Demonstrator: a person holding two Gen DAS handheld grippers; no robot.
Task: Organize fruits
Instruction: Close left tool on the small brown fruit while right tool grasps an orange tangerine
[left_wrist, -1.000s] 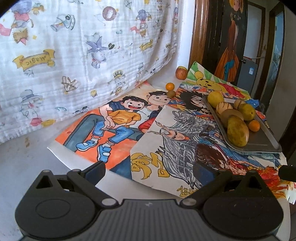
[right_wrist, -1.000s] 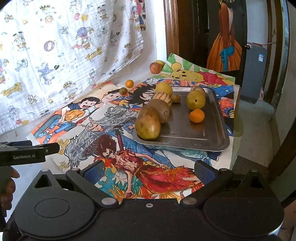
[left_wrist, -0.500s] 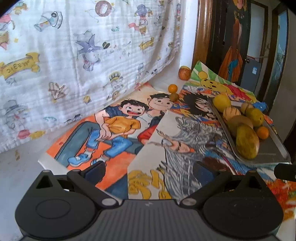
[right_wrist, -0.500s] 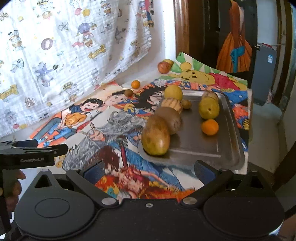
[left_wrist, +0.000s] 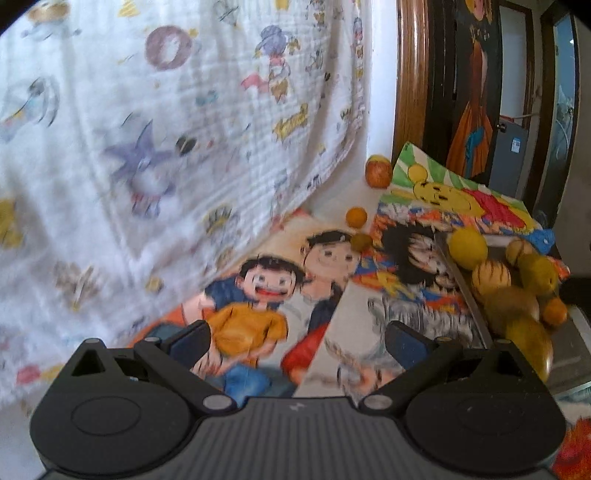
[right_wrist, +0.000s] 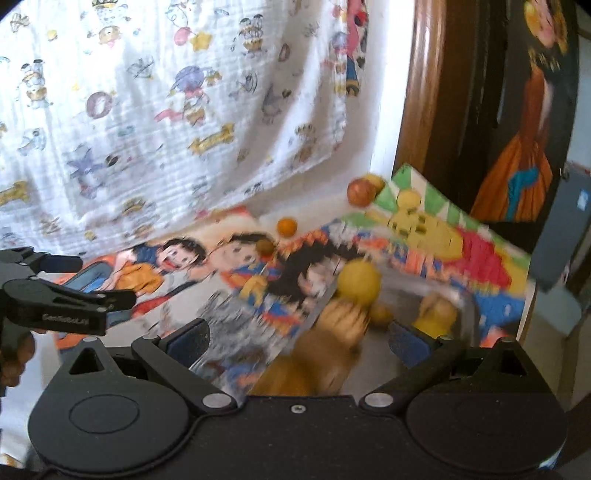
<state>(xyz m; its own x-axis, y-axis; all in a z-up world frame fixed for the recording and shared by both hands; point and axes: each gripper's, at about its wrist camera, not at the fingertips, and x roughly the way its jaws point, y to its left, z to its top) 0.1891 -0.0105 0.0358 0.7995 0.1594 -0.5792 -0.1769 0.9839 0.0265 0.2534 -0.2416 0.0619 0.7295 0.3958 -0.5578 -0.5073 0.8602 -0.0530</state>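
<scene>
Left wrist view: left gripper (left_wrist: 297, 338) spread wide, holding nothing, over cartoon posters (left_wrist: 258, 295). Ahead and rightward: brown fruit (left_wrist: 361, 242), small orange (left_wrist: 356, 216), apple (left_wrist: 378, 173) farthest. Metal tray (left_wrist: 569, 354) of piled fruit lies to its right. Right wrist view, blurred: right gripper (right_wrist: 299, 338) wide apart, empty; yellow fruit (right_wrist: 359, 282) on the tray just ahead; left gripper at far left.

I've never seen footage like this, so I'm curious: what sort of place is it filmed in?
Probably a room in someone's home. A cartoon-printed cloth hangs as a backdrop, hand-coloured cartoon posters cover the tabletop, a metal tray holds fruit, and a wooden door frame stands behind.
</scene>
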